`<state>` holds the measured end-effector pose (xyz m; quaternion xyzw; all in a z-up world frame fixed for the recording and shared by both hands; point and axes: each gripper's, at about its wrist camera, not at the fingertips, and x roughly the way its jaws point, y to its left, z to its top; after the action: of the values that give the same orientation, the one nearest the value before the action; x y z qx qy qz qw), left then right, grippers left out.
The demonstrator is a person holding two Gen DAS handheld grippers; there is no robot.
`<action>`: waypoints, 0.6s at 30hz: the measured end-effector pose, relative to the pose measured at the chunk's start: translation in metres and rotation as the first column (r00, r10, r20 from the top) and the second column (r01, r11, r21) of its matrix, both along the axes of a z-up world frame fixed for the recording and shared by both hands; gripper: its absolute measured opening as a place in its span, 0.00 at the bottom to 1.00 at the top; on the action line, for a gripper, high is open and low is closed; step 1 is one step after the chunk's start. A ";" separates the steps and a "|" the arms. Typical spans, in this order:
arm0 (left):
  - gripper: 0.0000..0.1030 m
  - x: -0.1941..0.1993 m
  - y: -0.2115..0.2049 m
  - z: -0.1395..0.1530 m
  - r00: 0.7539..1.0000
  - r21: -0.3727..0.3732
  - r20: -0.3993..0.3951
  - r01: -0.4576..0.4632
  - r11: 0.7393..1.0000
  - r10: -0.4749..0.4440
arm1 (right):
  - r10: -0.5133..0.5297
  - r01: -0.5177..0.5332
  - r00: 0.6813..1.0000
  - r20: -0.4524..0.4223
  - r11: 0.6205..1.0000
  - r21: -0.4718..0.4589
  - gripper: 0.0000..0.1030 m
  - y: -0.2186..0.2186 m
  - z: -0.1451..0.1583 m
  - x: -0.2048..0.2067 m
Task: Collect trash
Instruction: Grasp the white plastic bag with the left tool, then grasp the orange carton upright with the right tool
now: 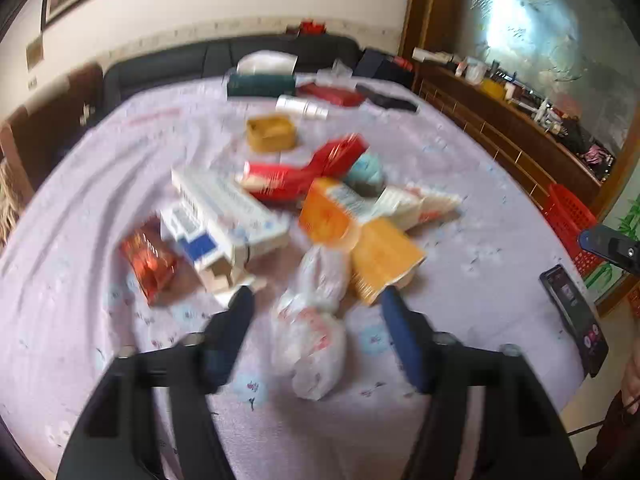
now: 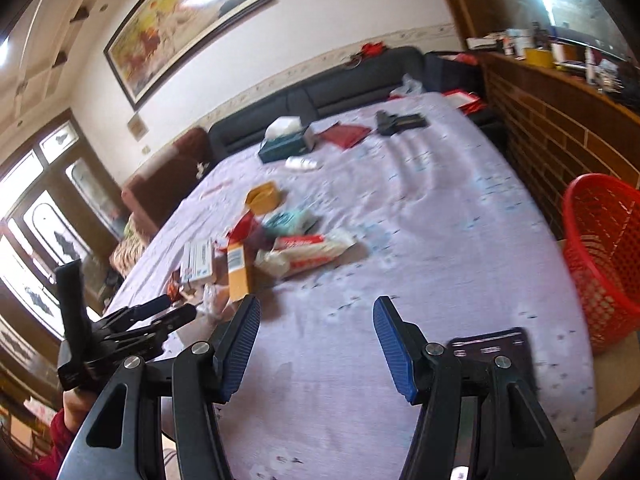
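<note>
A pile of trash lies on the lilac tablecloth (image 1: 480, 208): a crumpled white plastic bag (image 1: 312, 320), an orange box (image 1: 384, 260), a white and blue box (image 1: 224, 216), a shiny red wrapper (image 1: 150, 258) and red packets (image 1: 304, 172). My left gripper (image 1: 316, 300) is open, its fingers on either side of the white bag, just above the cloth. My right gripper (image 2: 316, 312) is open and empty over bare cloth, right of the pile (image 2: 280, 248). The left gripper also shows in the right wrist view (image 2: 168, 312).
A red mesh basket (image 2: 604, 256) stands beside the table's right edge. A phone (image 1: 574, 316) lies at the right rim. A yellow tin (image 1: 272, 132), a tissue box (image 1: 262, 80) and a dark case (image 2: 400, 122) sit farther back. A dark sofa (image 2: 320, 88) and a wooden counter (image 2: 560, 128) border the table.
</note>
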<state>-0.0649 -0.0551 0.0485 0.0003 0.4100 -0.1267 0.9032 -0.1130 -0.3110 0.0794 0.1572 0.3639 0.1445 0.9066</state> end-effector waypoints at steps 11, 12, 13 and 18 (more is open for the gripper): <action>0.41 0.029 -0.007 -0.035 0.996 0.021 -0.093 0.011 1.000 -0.009 | 0.104 -0.104 0.993 -0.056 0.995 -0.008 0.62 0.049 -0.013 0.031; 0.38 0.029 -0.006 -0.036 0.997 0.030 -0.081 0.003 1.000 -0.001 | 0.114 -0.115 0.992 -0.058 0.993 -0.012 0.62 0.054 -0.014 0.035; 0.37 0.028 -0.006 -0.036 0.998 0.043 -0.069 0.001 0.999 0.002 | 0.123 -0.124 0.991 -0.061 0.992 -0.013 0.62 0.058 -0.016 0.039; 0.36 0.016 0.009 -0.031 0.999 -0.034 -0.007 -0.037 0.999 0.037 | 0.175 -0.175 0.981 -0.079 0.985 0.005 0.62 0.083 -0.027 0.065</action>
<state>-0.0492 -0.0462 0.0174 -0.0230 0.4106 -0.1169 0.9040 -0.0483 -0.2280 0.0524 0.1291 0.4121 0.2167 0.8755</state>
